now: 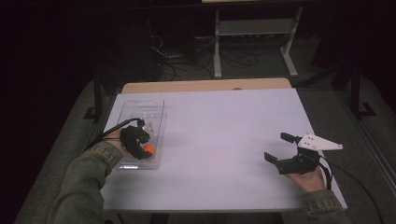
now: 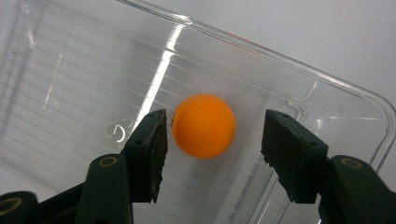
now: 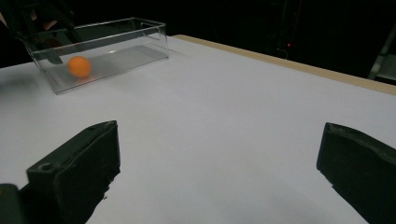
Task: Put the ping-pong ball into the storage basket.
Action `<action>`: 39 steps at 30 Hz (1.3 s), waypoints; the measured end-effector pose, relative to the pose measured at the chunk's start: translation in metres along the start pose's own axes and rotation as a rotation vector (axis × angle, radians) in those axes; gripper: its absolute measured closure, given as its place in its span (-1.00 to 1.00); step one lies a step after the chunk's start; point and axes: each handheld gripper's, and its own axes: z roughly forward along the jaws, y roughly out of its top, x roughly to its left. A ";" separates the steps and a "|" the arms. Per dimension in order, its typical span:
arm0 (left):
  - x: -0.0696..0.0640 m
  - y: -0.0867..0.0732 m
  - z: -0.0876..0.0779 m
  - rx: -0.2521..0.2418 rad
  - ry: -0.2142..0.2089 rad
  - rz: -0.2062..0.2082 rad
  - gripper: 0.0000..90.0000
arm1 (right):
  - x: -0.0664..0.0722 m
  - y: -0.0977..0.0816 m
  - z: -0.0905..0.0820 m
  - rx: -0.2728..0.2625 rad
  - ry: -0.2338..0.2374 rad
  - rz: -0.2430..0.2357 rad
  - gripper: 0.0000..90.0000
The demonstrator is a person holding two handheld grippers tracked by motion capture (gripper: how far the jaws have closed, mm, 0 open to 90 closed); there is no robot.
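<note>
inside the clear plastic bin (image 1: 140, 109) at the table's (image 1: 224, 140) left side, the orange ball (image 2: 203, 126) lies on the bin floor between the spread jaws of the left gripper (image 2: 212, 154); one pad looks to be just beside it, the other stands clear, so nothing is pinched. to release cleanly, i'd widen a little more and lift straight up, without nudging the ball or the walls. the right gripper (image 1: 284, 148) rests wide apart on bare table, holding nothing.
</note>
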 end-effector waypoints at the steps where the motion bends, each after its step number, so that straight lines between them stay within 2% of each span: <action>1: 0.001 0.000 -0.001 -0.007 0.001 -0.007 -0.12 | 0.000 0.000 0.000 0.000 0.000 0.000 -1.00; 10: 0.001 -0.003 -0.008 -0.028 0.007 -0.030 -0.23 | 0.001 0.000 0.001 0.002 0.008 -0.003 -1.00; 11: 0.001 -0.003 -0.009 -0.030 0.012 -0.029 -0.36 | 0.001 0.000 0.000 0.001 0.007 -0.004 -1.00; 12: 0.001 -0.003 -0.010 -0.035 0.027 -0.033 -0.39 | 0.001 0.000 0.000 0.000 0.007 -0.005 -1.00; 19: 0.003 -0.004 -0.019 -0.068 0.052 -0.060 -0.60 | 0.001 -0.001 -0.001 -0.001 0.009 -0.002 -1.00; 24: 0.002 -0.004 -0.024 -0.111 0.063 -0.083 -0.76 | 0.001 -0.001 -0.002 0.001 0.008 0.002 -1.00; 29: 0.000 -0.003 -0.030 -0.134 0.069 -0.076 -0.96 | 0.002 -0.001 -0.002 0.002 0.007 -0.002 -1.00; 34: -0.001 -0.003 -0.036 -0.173 0.067 -0.078 -1.00 | 0.002 -0.001 -0.003 0.000 0.003 -0.003 -1.00; 36: -0.002 -0.004 -0.038 -0.187 0.084 -0.080 -1.00 | 0.002 -0.001 -0.003 0.000 0.002 -0.001 -1.00; 39: -0.003 -0.005 -0.040 -0.191 0.086 -0.076 -1.00 | 0.002 -0.001 -0.003 0.001 0.004 -0.002 -1.00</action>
